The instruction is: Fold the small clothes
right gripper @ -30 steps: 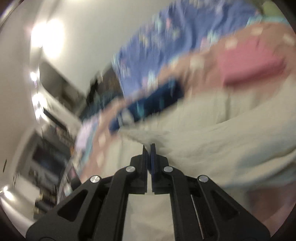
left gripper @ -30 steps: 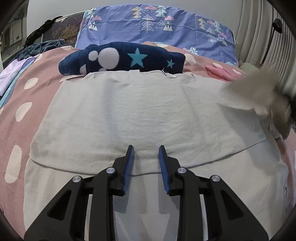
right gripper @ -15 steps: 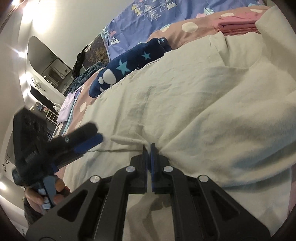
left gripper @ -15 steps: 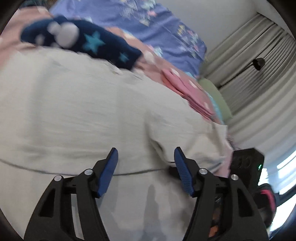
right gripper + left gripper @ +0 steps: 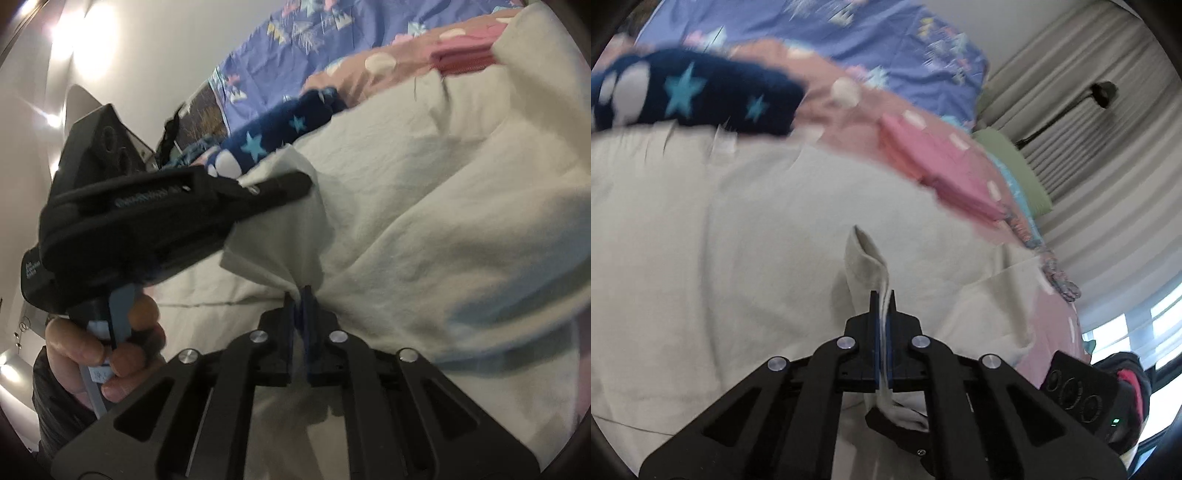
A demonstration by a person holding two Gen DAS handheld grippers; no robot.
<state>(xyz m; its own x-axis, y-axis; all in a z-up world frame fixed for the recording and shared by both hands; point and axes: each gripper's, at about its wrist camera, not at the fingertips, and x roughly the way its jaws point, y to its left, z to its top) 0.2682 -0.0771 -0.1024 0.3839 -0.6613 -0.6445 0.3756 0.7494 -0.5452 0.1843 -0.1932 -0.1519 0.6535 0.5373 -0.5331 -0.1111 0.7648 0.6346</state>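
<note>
A large cream garment (image 5: 738, 240) lies spread over the bed. My left gripper (image 5: 882, 295) is shut on a raised fold (image 5: 866, 254) of it, and the cloth runs down between the pads. In the right wrist view the left gripper (image 5: 291, 186) reaches in from the left, held by a hand (image 5: 92, 347), and lifts that fold. My right gripper (image 5: 300, 291) sits just below it. Its jaws are opening, with a narrow gap between the pads and the edge of the cream garment (image 5: 424, 184) at their tips. The right gripper's body (image 5: 1075, 387) shows at the lower right.
A navy blanket with stars (image 5: 701, 96) lies beyond the garment. A folded pink piece (image 5: 934, 162) rests on the pink dotted bedcover (image 5: 842, 92). Behind are a purple patterned pillow (image 5: 886, 48), a green item (image 5: 1015, 162) and curtains (image 5: 1089, 147) on the right.
The left gripper swung right, spread wide, then closed on a fold of the cream garment and lifted it. The right gripper sank with the cloth and its pads have parted slightly.
</note>
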